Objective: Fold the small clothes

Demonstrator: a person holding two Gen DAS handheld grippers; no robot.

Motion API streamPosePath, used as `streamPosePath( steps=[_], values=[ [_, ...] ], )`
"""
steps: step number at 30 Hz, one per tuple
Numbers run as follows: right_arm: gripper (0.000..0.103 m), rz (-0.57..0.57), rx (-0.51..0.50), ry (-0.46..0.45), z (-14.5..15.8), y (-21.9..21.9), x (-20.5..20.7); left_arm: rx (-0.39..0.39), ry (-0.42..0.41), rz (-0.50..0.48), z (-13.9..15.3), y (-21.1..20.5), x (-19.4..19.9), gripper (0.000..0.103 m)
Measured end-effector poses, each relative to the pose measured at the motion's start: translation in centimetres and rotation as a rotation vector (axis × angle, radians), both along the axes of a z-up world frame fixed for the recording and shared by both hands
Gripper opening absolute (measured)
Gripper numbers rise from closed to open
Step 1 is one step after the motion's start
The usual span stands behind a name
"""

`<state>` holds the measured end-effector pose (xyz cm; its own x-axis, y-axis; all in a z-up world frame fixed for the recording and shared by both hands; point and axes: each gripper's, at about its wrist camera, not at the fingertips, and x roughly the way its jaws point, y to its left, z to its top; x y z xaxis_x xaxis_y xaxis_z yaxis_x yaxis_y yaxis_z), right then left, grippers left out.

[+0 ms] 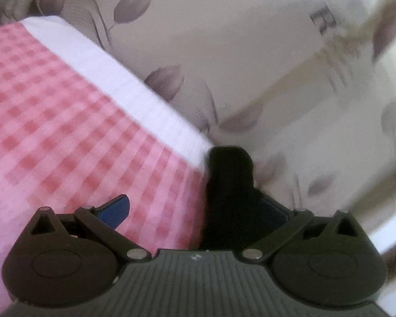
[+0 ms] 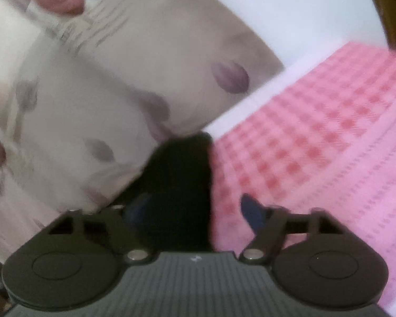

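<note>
A pink gingham garment (image 1: pixel 66 132) with a white ribbed band (image 1: pixel 113 79) fills the left of the left wrist view. My left gripper (image 1: pixel 206 169) is shut on the garment's corner at the white band; the cloth drapes over its left finger, only the black right finger (image 1: pixel 229 179) shows. In the right wrist view the same pink garment (image 2: pixel 316 145) with its white band (image 2: pixel 264 92) fills the right. My right gripper (image 2: pixel 211 158) is shut on its other corner; the black left finger (image 2: pixel 182 179) shows, the right one is under cloth. Both views are blurred.
A pale bedsheet with grey-purple leaf print (image 1: pixel 250 52) lies below, also in the right wrist view (image 2: pixel 118 92). A white surface (image 2: pixel 290 13) and a dark brown edge (image 2: pixel 393 8) are at the top right.
</note>
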<state>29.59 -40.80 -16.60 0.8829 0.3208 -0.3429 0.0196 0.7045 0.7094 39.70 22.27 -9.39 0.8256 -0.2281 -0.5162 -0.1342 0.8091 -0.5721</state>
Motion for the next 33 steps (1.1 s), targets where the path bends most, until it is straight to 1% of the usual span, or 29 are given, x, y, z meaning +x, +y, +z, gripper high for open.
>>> streamPosePath(
  steps=[2,4,7,8,10,15,17,18,19,20,21,22,23,24,25,26,27,28,30,33],
  values=[
    [0.077,0.013,-0.04,0.009,-0.5,0.5,-0.5,0.019,0.029,-0.05,-0.5,0.0,-0.6,0.102],
    [0.077,0.021,-0.051,0.031,-0.8,0.6,-0.2,0.061,0.028,-0.098,-0.4,-0.4,-1.1,0.103],
    [0.077,0.054,-0.069,0.044,-0.9,1.2,1.3,0.063,0.044,-0.186,-0.6,-1.0,-0.7,0.103],
    [0.077,0.068,-0.079,0.048,-0.8,1.6,1.7,0.063,0.044,-0.203,-0.7,-1.3,-0.4,0.103],
    [0.078,0.102,-0.104,0.046,-0.8,2.3,2.5,0.042,0.05,-0.269,-1.0,-1.8,0.4,0.103],
    [0.08,0.204,-0.159,0.019,-0.7,4.4,3.9,0.106,0.039,-0.412,-1.3,-4.1,3.5,0.1],
    [0.08,0.223,-0.203,0.009,-0.5,5.2,4.4,0.12,0.024,-0.441,-1.6,-4.9,4.5,0.1],
    [0.08,0.237,-0.196,0.007,-0.5,5.4,4.7,0.118,0.015,-0.441,-1.8,-5.1,4.8,0.1],
    [0.08,0.243,-0.192,0.002,-0.5,5.6,4.9,0.132,0.007,-0.441,-1.9,-5.5,4.9,0.095],
    [0.08,0.246,-0.203,0.001,-0.4,5.8,5.0,0.151,0.002,-0.444,-1.9,-6.0,5.1,0.087],
    [0.08,0.256,-0.223,0.001,-0.3,6.2,5.1,0.164,0.005,-0.442,-2.0,-6.3,5.1,0.058],
    [0.08,0.261,-0.252,0.002,-0.1,6.6,5.1,0.165,0.019,-0.428,-2.3,-6.4,5.2,0.045],
    [0.079,0.264,-0.29,0.005,0.0,7.1,5.0,0.125,0.035,-0.405,-2.5,-6.1,5.0,0.036],
    [0.075,0.268,-0.321,0.005,0.2,7.6,4.9,0.089,0.039,-0.386,-2.8,-5.9,4.8,0.032],
    [0.068,0.274,-0.332,0.003,0.2,8.0,4.7,0.075,0.045,-0.369,-3.0,-5.8,4.6,0.031],
    [0.059,0.281,-0.318,0.002,0.1,8.0,4.7,0.084,0.042,-0.354,-3.0,-5.9,4.3,0.031],
    [0.053,0.288,-0.285,0.006,0.0,7.9,4.6,0.106,0.037,-0.344,-2.9,-6.3,3.9,0.031],
    [0.051,0.288,-0.26,0.012,-0.1,7.7,4.6,0.129,0.034,-0.336,-2.7,-6.7,3.7,0.03],
    [0.048,0.273,-0.247,0.014,-0.2,7.6,4.4,0.156,0.04,-0.325,-2.4,-7.3,3.8,0.03],
    [0.048,0.263,-0.266,0.008,-0.2,7.8,4.3,0.183,0.054,-0.321,-2.2,-7.5,4.0,0.03]
  ],
)
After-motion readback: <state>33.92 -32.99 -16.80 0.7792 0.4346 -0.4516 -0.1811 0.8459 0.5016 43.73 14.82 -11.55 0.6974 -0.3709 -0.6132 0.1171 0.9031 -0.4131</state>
